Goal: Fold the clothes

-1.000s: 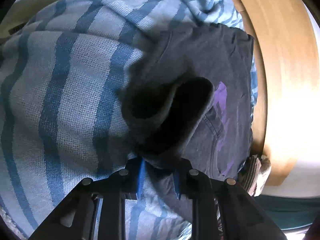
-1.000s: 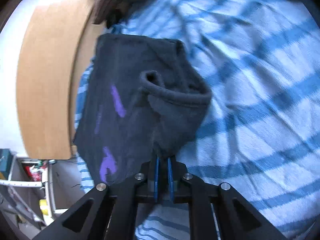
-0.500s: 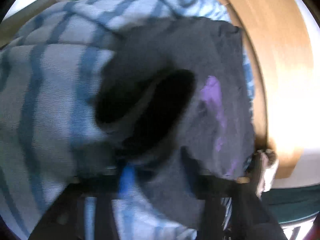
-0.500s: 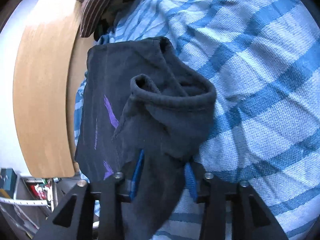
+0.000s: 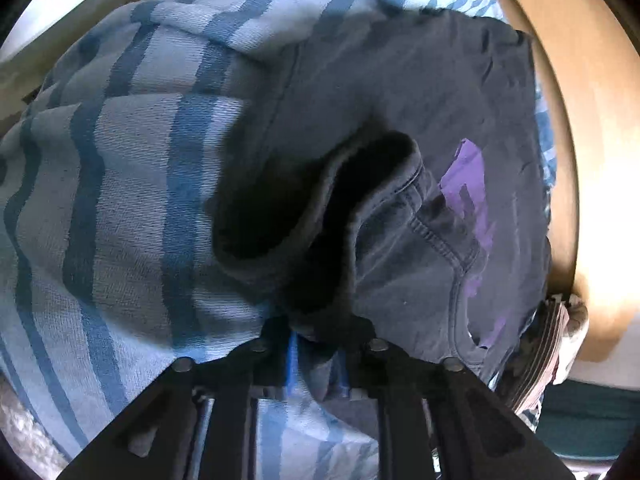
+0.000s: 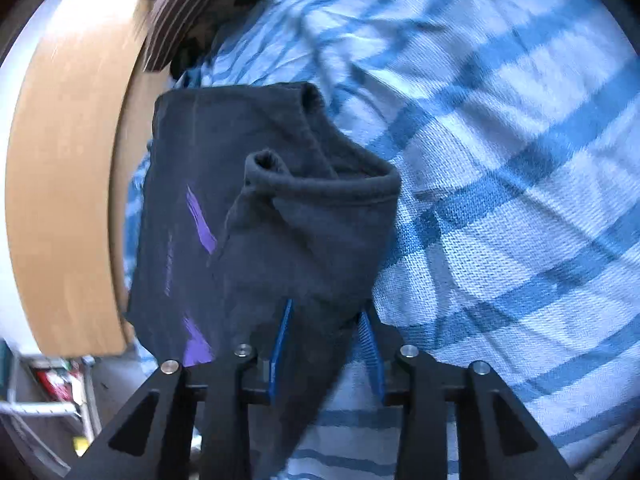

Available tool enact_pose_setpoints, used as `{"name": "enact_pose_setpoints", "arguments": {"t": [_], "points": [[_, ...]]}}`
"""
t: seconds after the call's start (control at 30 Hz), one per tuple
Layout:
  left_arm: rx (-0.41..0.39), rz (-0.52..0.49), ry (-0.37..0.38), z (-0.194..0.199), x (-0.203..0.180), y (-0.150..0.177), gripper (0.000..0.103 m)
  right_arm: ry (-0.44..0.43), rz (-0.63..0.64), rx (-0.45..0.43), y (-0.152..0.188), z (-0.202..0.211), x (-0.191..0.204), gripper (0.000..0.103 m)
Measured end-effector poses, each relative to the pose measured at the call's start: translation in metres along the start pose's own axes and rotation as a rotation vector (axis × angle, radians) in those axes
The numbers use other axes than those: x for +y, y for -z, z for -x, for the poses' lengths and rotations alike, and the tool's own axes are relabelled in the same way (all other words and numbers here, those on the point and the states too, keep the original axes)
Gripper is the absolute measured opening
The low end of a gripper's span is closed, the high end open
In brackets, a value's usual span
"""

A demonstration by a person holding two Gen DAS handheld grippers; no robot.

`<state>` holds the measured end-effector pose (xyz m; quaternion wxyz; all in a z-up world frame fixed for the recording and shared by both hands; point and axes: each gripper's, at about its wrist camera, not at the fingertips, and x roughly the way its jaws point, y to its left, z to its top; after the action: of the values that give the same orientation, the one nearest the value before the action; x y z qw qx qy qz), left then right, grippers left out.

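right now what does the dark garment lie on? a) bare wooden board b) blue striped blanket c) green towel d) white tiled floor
b: the dark garment with purple marks lies on the blue striped blanket, which spreads out around it in both wrist views.

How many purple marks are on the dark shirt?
3 in the right wrist view on the dark shirt: a long streak mid-left, a faint line beside it, a patch near the bottom. Folds may hide more.

Dark garment [image 6: 224, 216] (purple print) half-folded; rolled hem raised, bunched.
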<state>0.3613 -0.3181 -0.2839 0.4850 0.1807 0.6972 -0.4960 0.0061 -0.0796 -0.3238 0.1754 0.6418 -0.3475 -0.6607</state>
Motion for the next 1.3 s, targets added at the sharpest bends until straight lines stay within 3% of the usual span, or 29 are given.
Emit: {"name": "enact_pose_setpoints", "arguments": {"t": [0.07,0.17,0.2,0.23,0.27,0.33,0.37,0.47,0.67,0.87,1.17,1.3], "points": [[0.001,0.004,0.022,-0.001,-0.006,-0.001,0.050,-0.042,-0.025,-0.009,-0.003,-0.002,-0.003,0.041],[-0.012,-0.025,-0.001,-0.004,-0.011,0.000,0.056,-0.083,-0.023,-0.009,-0.011,-0.007,-0.001,0.041],[-0.018,-0.042,-0.019,-0.005,-0.012,0.001,0.054,-0.084,-0.013,-0.007,-0.014,-0.008,0.001,0.040],[-0.025,-0.058,-0.036,-0.006,-0.014,0.002,0.041,-0.074,-0.004,-0.001,-0.015,-0.009,0.001,0.032],[-0.032,-0.074,-0.054,-0.008,-0.015,0.003,0.031,-0.072,-0.011,0.002,-0.015,-0.009,-0.003,0.018],[-0.041,-0.093,-0.063,-0.008,-0.014,0.003,0.023,-0.074,-0.026,0.008,-0.014,-0.010,-0.011,0.008],[-0.036,-0.093,-0.055,-0.006,-0.010,0.002,0.014,-0.099,-0.044,0.017,-0.012,-0.011,-0.016,0.006],[-0.021,-0.097,-0.024,-0.001,-0.005,0.000,0.008,-0.108,-0.022,0.023,-0.007,-0.005,-0.016,0.007],[-0.022,-0.155,-0.008,0.018,-0.022,0.004,0.005,-0.091,0.085,0.018,-0.006,0.015,0.015,0.006],[0.006,-0.107,0.009,0.021,-0.028,-0.007,0.005,-0.077,0.105,0.012,-0.003,0.033,0.022,0.006],[-0.016,-0.106,0.036,0.046,-0.035,0.020,0.005,-0.063,0.120,0.000,0.006,0.061,0.027,0.006],[0.000,-0.097,0.023,0.043,-0.028,0.018,0.005,-0.072,0.095,-0.009,0.015,0.075,0.019,0.006]]}}
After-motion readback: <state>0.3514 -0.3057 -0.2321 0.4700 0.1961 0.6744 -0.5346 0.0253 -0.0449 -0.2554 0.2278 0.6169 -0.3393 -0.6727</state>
